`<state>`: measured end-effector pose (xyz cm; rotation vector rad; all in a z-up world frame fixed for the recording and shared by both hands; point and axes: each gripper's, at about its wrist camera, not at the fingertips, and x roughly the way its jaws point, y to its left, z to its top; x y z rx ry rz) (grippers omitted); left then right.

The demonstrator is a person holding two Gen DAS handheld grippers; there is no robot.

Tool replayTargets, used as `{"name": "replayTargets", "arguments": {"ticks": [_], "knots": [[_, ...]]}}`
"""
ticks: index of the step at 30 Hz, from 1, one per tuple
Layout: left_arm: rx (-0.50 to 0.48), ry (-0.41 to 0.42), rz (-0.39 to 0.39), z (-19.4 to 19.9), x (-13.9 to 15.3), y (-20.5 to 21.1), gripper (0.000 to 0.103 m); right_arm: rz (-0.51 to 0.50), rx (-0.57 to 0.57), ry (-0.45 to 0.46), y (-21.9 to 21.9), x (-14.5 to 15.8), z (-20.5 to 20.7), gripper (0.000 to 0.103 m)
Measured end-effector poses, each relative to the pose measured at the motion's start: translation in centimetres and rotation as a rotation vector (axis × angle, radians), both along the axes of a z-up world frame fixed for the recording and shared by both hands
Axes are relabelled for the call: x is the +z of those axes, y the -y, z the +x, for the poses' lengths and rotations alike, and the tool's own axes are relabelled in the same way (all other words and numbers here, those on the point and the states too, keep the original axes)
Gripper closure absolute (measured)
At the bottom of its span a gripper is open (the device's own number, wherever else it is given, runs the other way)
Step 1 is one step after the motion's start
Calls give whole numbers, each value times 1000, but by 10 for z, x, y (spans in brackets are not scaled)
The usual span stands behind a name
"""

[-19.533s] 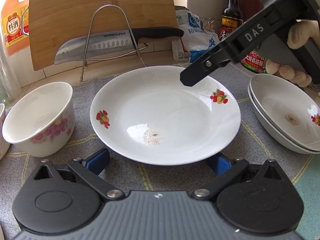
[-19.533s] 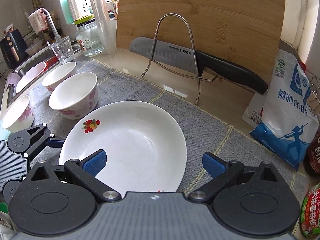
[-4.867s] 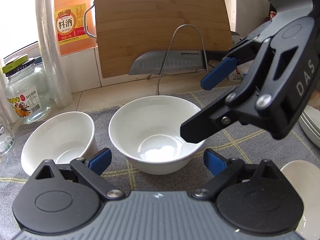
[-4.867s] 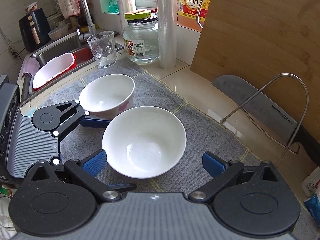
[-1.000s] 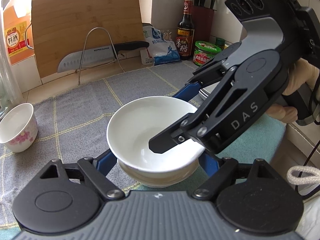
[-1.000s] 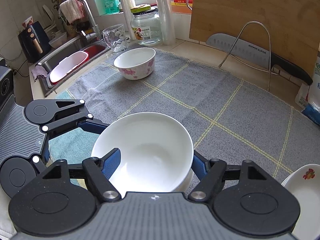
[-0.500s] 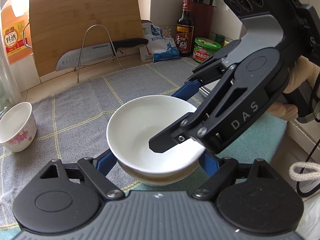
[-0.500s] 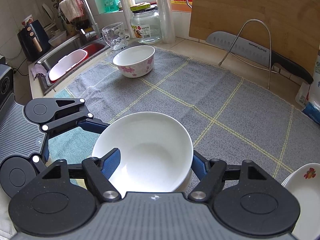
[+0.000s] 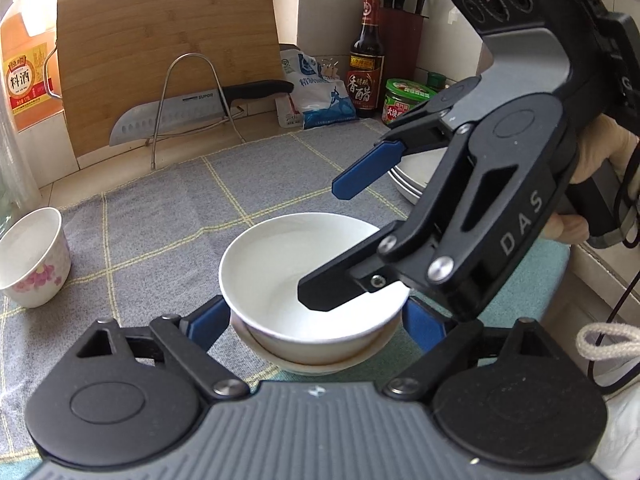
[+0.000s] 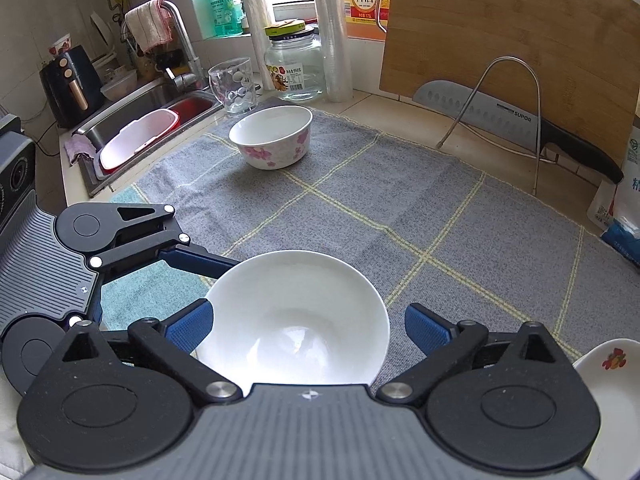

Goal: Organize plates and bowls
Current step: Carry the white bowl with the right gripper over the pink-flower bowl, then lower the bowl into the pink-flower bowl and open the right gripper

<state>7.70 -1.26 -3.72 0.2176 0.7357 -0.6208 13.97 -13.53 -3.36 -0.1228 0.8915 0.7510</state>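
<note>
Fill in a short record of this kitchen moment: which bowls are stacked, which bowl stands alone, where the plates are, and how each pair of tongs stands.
stacked: white bowl nested in a second bowl
alone: floral bowl, far side of the grey mat
plates: stack behind the right tongs
left tongs: open, either side of the stacked bowls
right tongs: open, above the white bowl
</note>
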Motion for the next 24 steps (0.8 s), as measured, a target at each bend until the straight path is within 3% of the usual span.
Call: {"name": "replayTargets", "arguments": {"ticks": [13, 24], "knots": [[9, 0, -16, -11, 15, -28, 9, -32, -11, 42, -3, 4, 0, 0], [231, 66, 46, 7, 11, -94, 9, -71, 31, 122, -39, 23, 17, 0]]}}
